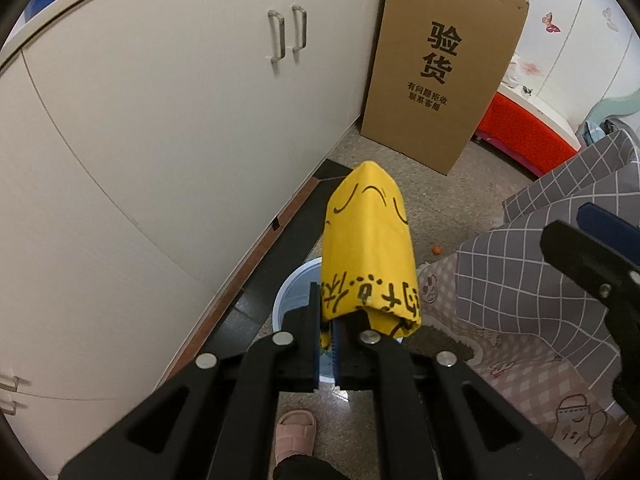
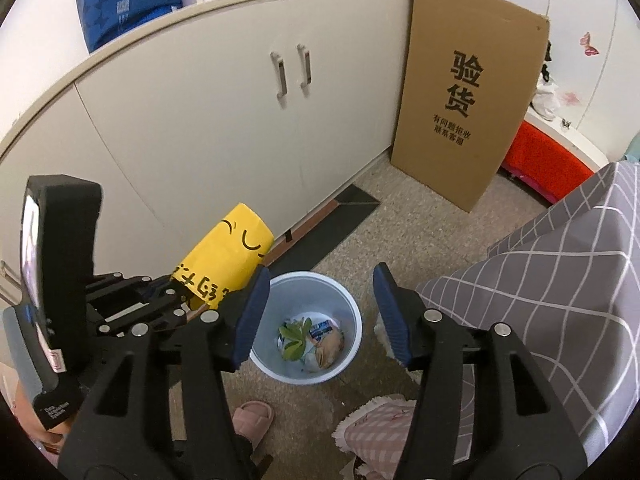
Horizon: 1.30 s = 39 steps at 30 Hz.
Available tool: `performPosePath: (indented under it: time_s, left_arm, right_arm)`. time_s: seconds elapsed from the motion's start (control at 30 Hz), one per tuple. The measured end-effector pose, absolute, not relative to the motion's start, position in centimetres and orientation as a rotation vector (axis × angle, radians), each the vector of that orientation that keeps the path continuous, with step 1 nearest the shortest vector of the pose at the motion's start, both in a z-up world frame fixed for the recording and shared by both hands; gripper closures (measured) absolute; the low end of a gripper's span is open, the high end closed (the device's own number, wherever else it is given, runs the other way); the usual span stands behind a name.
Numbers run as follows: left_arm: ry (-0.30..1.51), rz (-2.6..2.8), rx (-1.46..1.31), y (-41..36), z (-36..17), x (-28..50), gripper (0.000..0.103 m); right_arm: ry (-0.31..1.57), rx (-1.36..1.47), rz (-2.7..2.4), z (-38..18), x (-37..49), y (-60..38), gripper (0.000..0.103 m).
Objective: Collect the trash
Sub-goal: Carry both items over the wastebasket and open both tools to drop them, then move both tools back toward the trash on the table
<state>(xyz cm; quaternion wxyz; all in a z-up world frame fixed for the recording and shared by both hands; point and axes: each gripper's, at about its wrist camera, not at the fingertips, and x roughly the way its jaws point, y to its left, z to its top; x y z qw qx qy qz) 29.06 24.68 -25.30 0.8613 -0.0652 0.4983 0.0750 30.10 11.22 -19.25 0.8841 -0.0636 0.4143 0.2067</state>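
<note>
Your left gripper (image 1: 328,340) is clamped on the yellow paper bag (image 1: 370,252) beside the white bin (image 2: 306,328), your right gripper (image 2: 316,316) stands half open and empty, so next you probably bring the bag over the bin and release.

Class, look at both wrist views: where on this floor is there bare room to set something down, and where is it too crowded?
Free: the speckled floor between the cardboard box, the white bin and the checked cloth, and the dark strip along the cabinet. Crowded: around the bin, with the slipper, the pink mat, both grippers and the yellow wrapper.
</note>
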Motion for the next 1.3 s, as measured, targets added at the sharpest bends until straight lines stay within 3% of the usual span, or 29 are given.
performPosePath:
  time_s: [0.13,0.23,0.27,0.3,0.33,0.6,0.9,1.3]
  left_arm:
    - [1.035,0.160,-0.132,24.1,-24.7,29.7,0.098]
    - [1.012,0.173,-0.145,24.1,-24.1,29.7,0.091]
    - [1.014,0.180,-0.156,24.1,-24.0,29.8,0.061]
    - [1.022,0.189,-0.164,24.2,-24.0,30.0,0.024]
    - [1.013,0.201,-0.179,24.3,-23.9,29.9,0.020]
    - [0.981,0.190,-0.195,23.4,-22.3,28.9,0.020]
    - [0.864,0.152,-0.186,20.2,-16.4,26.6,0.020]
    - [0.730,0.003,-0.043,7.9,-9.0,23.6,0.020]
  right_arm:
    - [0.830,-0.116,0.421,-18.4,29.7,10.5,0.049]
    - [0.813,-0.103,0.412,-17.9,29.4,9.8,0.048]
    - [0.811,-0.099,0.408,-17.8,29.3,9.6,0.047]
    - [0.809,-0.096,0.406,-17.6,29.2,9.4,0.047]
    - [0.806,-0.091,0.402,-17.5,29.1,9.1,0.047]
    - [0.786,-0.070,0.391,-15.9,28.3,7.5,0.047]
    - [0.709,-0.026,0.359,-11.9,25.9,3.5,0.046]
    - [0.608,0.074,0.205,-7.7,21.3,-9.1,0.041]
